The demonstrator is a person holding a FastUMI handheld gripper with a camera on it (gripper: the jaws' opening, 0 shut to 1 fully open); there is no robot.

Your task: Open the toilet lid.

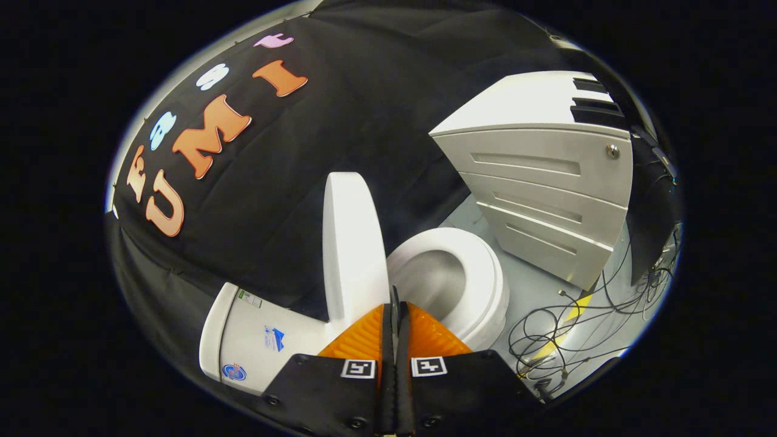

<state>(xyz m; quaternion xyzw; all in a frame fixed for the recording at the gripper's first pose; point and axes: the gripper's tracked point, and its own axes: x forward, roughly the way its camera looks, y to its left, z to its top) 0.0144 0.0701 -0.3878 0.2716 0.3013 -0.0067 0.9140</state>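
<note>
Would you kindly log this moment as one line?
lid: raised | seat: down | gripper: fingers shut, empty, by lid

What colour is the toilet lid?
White. The raised toilet lid shows best in the gripper view, beyond the shut gripper.

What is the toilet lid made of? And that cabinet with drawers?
The toilet lid, already raised, looks like smooth white plastic with a soft sheen. The drawer cabinet looks like painted metal: flat pale panels, crisp edges, a small round lock. The gripper is shut just ahead of the lid.
</note>
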